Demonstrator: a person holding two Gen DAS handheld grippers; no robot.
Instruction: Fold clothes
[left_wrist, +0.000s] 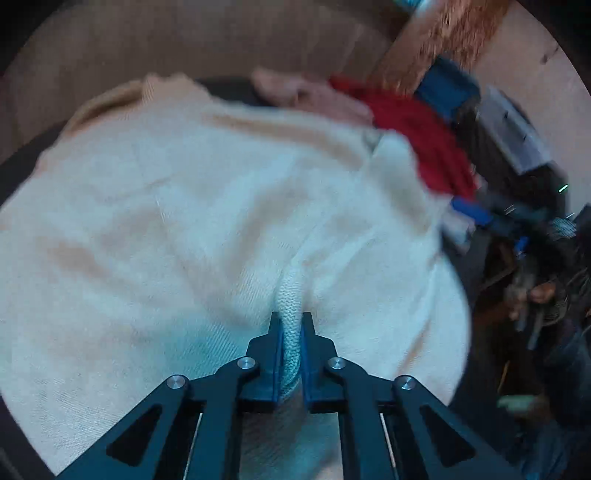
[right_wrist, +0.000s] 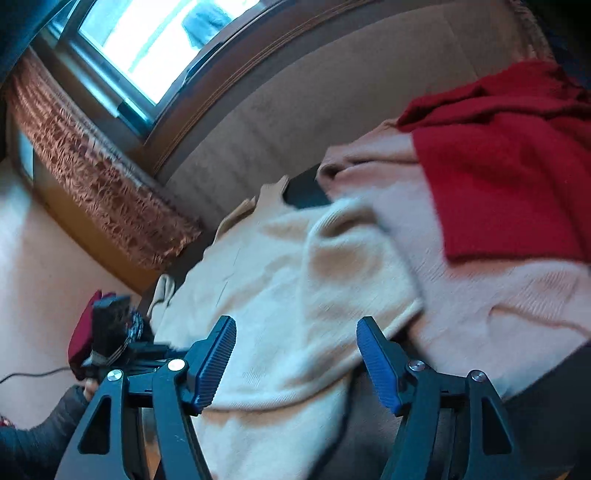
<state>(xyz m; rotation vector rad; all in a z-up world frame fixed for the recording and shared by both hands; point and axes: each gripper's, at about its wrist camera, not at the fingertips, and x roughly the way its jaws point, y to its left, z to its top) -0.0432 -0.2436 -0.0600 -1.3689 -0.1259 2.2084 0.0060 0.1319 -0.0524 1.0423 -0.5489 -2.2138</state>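
Note:
A cream knit sweater (left_wrist: 207, 221) lies spread over a dark surface and fills most of the left wrist view. My left gripper (left_wrist: 290, 321) is shut on a ribbed fold of that sweater, which runs up between its blue pads. In the right wrist view the same cream sweater (right_wrist: 295, 295) lies with a sleeve folded across it. My right gripper (right_wrist: 297, 332) stands open just above the sweater's near edge, with nothing pinched between its fingers. The left gripper (right_wrist: 110, 332) and a sleeved hand also show at the lower left of that view.
A red garment (right_wrist: 509, 177) lies on a pale pink one (right_wrist: 480, 295) to the right of the sweater. A brown sofa back (right_wrist: 332, 92) runs behind, with a patterned curtain (right_wrist: 92, 177) and a window (right_wrist: 155, 40) beyond. The red garment (left_wrist: 421, 136) and dark clutter (left_wrist: 535, 277) fill the right of the left wrist view.

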